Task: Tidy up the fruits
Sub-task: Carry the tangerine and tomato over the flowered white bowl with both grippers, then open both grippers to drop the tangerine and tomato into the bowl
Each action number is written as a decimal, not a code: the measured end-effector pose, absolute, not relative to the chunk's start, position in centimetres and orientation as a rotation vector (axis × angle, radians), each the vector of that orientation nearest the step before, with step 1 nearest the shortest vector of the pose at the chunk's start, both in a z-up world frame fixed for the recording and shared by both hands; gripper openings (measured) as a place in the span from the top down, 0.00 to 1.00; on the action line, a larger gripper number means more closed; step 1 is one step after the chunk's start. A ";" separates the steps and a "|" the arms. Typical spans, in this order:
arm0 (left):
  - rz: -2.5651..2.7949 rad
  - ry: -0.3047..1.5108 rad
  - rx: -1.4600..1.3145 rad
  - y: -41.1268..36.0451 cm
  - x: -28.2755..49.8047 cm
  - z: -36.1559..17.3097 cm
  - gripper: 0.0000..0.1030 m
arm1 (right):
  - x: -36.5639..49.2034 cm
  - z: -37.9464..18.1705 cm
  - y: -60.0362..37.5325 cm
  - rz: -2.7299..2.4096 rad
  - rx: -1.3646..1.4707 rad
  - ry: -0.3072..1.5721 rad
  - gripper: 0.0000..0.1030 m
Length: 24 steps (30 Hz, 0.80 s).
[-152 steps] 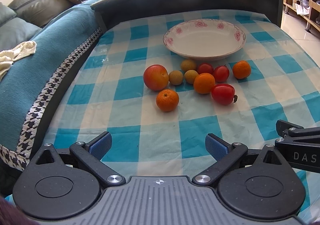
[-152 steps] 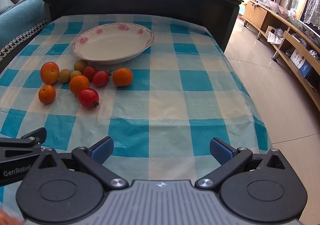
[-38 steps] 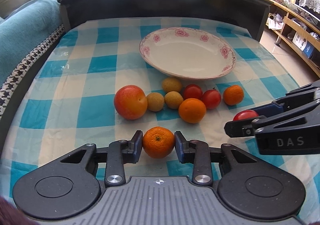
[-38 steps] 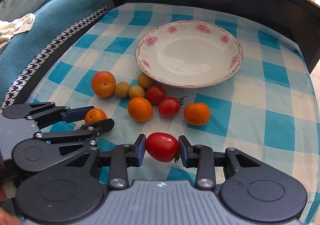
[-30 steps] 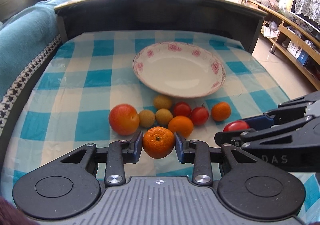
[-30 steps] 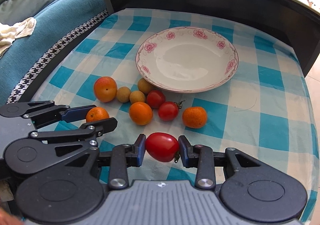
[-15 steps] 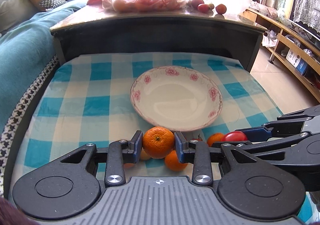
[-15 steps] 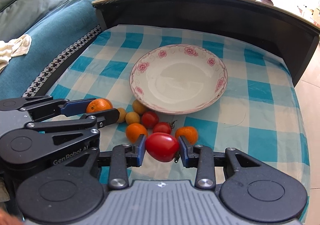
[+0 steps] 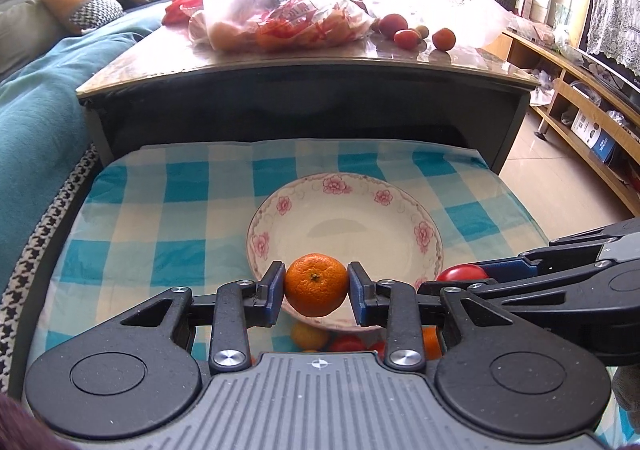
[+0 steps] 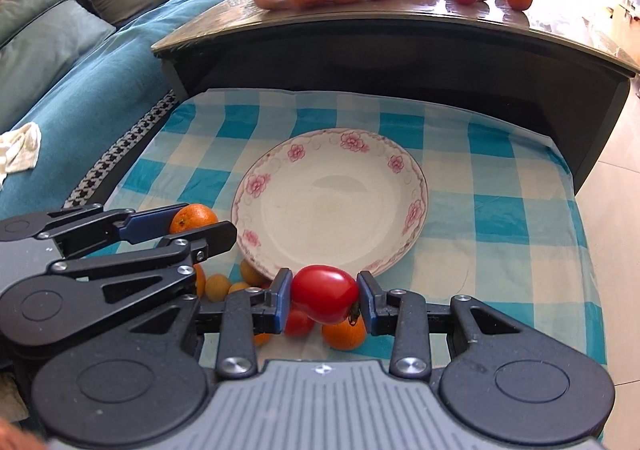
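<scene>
My left gripper [image 9: 316,290] is shut on a small orange [image 9: 316,284] and holds it above the near rim of a white plate with pink flowers [image 9: 344,189]. My right gripper [image 10: 325,302] is shut on a red tomato [image 10: 325,293], also raised at the plate's near edge [image 10: 332,205]. The plate holds nothing. Several fruits lie on the checked cloth below both grippers: an orange [image 10: 344,334], a small tomato [image 10: 298,324] and pale yellow fruits [image 10: 218,288]. The left gripper with its orange [image 10: 192,219] shows in the right wrist view.
A dark raised table edge [image 9: 304,89] stands behind the cloth, with a plastic bag of fruit [image 9: 280,25] and loose fruits [image 9: 406,37] on top. A teal sofa [image 9: 32,109] lies to the left. Floor and shelves [image 9: 592,121] are on the right.
Both grippers closed on their fruit earlier and have since lifted and moved forward toward the plate. The fruits on the cloth now sit under the grippers.
</scene>
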State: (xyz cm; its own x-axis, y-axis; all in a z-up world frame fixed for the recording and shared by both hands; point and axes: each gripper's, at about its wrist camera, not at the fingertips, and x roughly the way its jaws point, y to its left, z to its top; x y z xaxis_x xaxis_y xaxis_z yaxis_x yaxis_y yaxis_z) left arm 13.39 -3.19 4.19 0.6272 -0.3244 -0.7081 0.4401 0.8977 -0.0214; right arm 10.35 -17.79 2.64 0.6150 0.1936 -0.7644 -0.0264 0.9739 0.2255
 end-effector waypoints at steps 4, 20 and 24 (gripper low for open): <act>-0.442 0.803 0.156 -3.5 14.6 3.9 0.61 | 11.8 2.6 -18.1 0.126 0.200 0.918 0.64; -0.424 0.950 0.125 -4.3 18.5 0.8 0.61 | 16.1 -0.1 -18.1 0.110 0.152 0.995 0.64; -0.411 0.970 0.120 -4.3 19.0 0.3 0.61 | 16.7 -0.6 -18.1 0.112 0.142 1.007 0.64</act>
